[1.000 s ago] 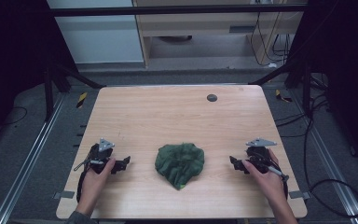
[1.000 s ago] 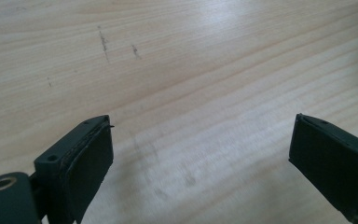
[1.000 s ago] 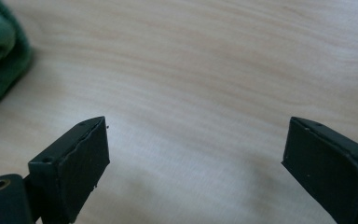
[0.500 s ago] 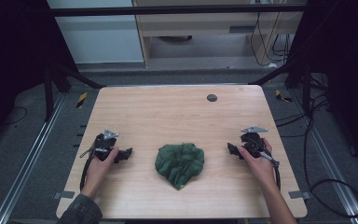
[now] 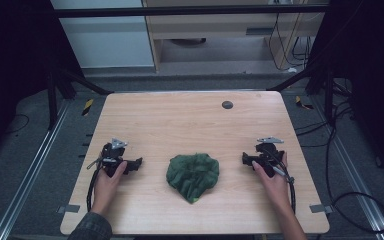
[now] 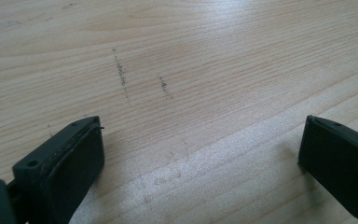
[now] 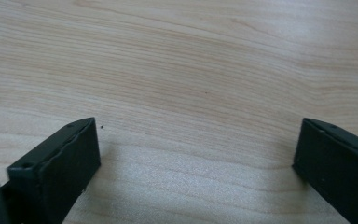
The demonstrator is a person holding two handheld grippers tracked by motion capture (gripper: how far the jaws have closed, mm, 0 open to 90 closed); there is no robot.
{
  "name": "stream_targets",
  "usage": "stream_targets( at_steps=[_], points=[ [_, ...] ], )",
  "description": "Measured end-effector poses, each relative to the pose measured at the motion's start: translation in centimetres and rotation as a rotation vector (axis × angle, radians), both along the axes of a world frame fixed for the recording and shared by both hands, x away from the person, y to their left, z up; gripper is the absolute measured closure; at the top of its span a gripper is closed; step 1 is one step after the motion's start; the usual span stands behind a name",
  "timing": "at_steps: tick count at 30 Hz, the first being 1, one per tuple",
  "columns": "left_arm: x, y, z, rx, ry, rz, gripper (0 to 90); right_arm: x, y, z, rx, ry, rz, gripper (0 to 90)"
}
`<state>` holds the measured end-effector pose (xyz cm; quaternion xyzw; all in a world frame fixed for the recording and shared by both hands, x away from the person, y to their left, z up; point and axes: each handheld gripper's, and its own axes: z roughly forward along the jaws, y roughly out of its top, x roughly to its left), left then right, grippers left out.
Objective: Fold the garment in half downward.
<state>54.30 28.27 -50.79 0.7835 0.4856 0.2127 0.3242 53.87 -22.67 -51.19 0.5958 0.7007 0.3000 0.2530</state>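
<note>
**Two open grippers flank a crumpled green cloth**

At the near middle of the wooden table (image 5: pixel 190 115) lies a crumpled green cloth (image 5: pixel 193 172), bunched into a loose mound with one corner pointing toward the person. Either side of it, a hand rests a gripper low on the wood: the left gripper (image 5: pixel 136 164) to the cloth's left, the right gripper (image 5: pixel 245 159) to its right, each near the cloth but apart from it, each with its jaws pointing inward at the heap. Both have just been opening, and both now stand wide with nothing between the jaws; the left gripper view and the right gripper view look through that gap onto bare, faintly scuffed wood grain.

Set so evenly to either side, the two tools look, to my eye, posed for a two-handed take on the fabric, one edge for each, likely to lift or spread it. Neither has touched it yet. A small dark round disc (image 5: pixel 227 105) sits well off toward the far edge, out of the way.
</note>
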Motion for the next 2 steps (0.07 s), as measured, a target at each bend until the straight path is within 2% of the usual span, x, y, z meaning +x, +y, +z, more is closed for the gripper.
stream_targets(
  at_steps=[2],
  points=[
    [0.01, 0.01, 0.00, 0.000, 0.001, 0.000, 0.0, -0.04, 0.05, 0.01, 0.000, 0.000, -0.007, 0.2]
  ],
)
